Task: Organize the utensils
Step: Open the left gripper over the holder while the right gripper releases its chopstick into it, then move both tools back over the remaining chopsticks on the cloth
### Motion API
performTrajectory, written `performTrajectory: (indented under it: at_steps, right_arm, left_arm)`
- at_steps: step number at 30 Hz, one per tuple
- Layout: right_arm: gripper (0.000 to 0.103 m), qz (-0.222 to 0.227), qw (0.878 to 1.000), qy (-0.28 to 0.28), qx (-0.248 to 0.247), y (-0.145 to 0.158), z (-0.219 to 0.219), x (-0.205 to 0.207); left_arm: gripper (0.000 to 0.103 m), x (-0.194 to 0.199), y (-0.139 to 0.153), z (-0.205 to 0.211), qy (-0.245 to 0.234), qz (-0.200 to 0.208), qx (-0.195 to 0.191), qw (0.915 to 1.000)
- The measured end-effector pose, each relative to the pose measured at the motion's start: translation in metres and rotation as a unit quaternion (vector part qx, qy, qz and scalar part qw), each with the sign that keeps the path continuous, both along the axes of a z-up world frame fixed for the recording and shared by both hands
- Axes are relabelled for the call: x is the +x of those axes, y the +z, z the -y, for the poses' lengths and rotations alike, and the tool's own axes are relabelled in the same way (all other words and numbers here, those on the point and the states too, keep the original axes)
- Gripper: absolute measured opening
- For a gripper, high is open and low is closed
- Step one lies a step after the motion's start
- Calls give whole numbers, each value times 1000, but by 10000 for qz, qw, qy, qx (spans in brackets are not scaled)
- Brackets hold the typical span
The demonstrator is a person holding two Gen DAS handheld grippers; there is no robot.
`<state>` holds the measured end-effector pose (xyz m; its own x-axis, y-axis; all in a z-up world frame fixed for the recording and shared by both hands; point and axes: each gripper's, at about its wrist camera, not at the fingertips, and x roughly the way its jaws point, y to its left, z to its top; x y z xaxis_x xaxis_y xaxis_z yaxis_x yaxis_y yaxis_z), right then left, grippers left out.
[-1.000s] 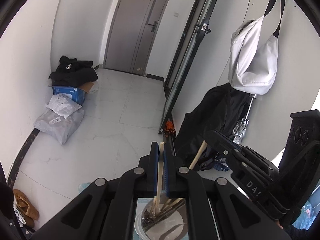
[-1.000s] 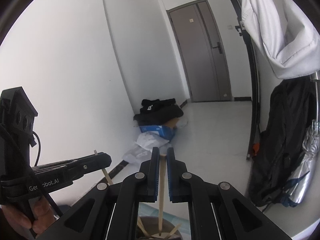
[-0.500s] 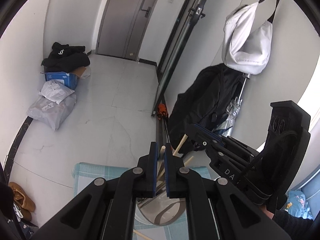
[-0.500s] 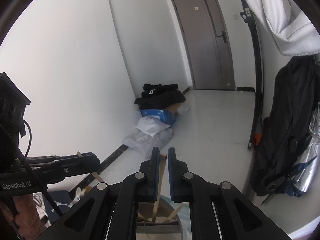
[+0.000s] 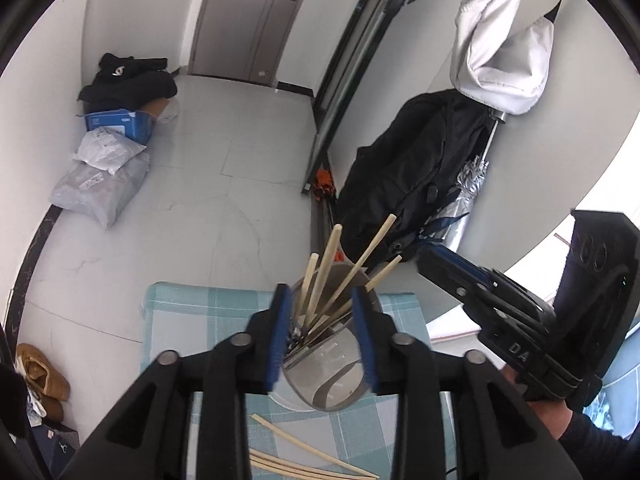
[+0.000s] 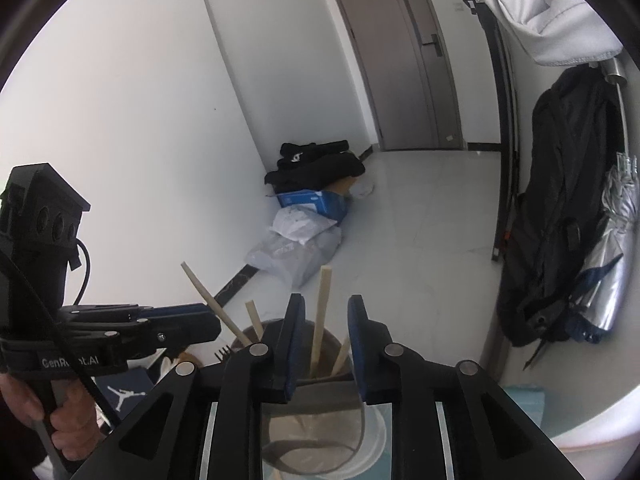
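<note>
- The left gripper (image 5: 320, 312) has black plastic arms and blue ribbed pads; its jaws have just been opening and now stand apart, gripping nothing.
- Between and behind its pads stands the holder (image 5: 328, 368), a round cup with a smooth, half-transparent grey wall, on a white disc on the cloth.
- The chopsticks (image 5: 326, 270) are thin, pale wooden sticks; they stand in the holder and lean outward like a fan, free of the pads.
- More loose chopsticks (image 5: 304, 450) lie flat on the checked cloth (image 5: 192, 308), a soft teal and white fabric; the gripper arms hide part of them.
- The right gripper (image 6: 323, 322) also has just been opening; one chopstick stands in the gap and the pads do not press it.
- In the right wrist view the holder's bottom is cut off by the arms, and its content is hard to make out.
- A small dark comb-like tip shows at the rim on the left; what it is I cannot tell.
- A hand (image 6: 60, 420) holds the left gripper's handle, partly hidden.
</note>
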<state>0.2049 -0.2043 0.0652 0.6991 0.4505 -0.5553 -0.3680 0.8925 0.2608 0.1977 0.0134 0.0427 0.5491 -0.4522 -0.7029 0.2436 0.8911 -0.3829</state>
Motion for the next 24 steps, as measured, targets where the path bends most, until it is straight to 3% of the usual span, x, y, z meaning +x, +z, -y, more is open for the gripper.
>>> performTrajectory:
  at_steps: [9, 12, 17, 24]
  right_arm:
    - [36, 94, 9995, -267, 123, 19, 19, -45]
    - [44, 211, 9992, -298, 190, 27, 23, -67]
    - [60, 387, 9984, -350, 228, 35, 23, -100]
    - [69, 561, 9974, -367, 276, 38, 19, -140]
  left_arm:
    - [72, -42, 25, -11, 676, 456, 14, 9967]
    - [80, -60, 34, -13, 914, 696, 76, 9933]
    - [84, -85, 45, -16, 1195, 982, 197, 9878]
    - [97, -118, 48, -17, 1380, 1354, 360, 9805]
